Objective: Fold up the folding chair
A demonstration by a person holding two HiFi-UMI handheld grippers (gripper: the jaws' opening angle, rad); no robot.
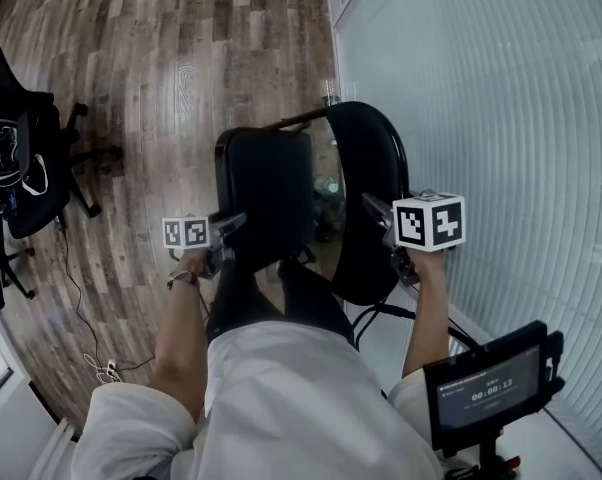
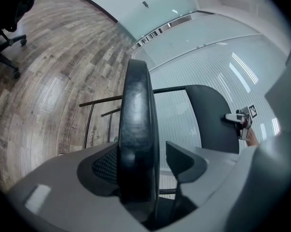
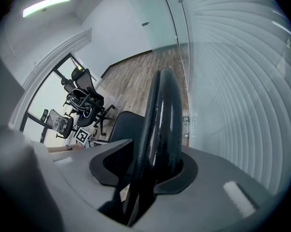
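Head view showed the black folding chair [image 1: 273, 158] standing on the wooden plank floor [image 1: 161, 68], just beside the frosted glass wall [image 1: 501, 118]. My worry was the left gripper [image 1: 231, 224]. Its jaws stood spread around the squarish black padded panel [image 1: 266, 218], one pad touching and the other clear, so the panel could slip out and swing. The right gripper [image 1: 375, 210] pinched the rounded black panel [image 1: 373, 163], probably the backrest.

the chair seat [image 2: 138, 129] between the left claw's [image 2: 145, 158] grey jaws is glossy black, as is the chair backrest [image 3: 162, 129] in the right claw [image 3: 150, 163]. marker cube [image 1: 429, 221] atop the right claw: white, black squares. floor [image 1: 161, 68] beyond both claws: brown-grey wood grain. wall [image 1: 501, 118] beside the right claw: pale, finely striped.
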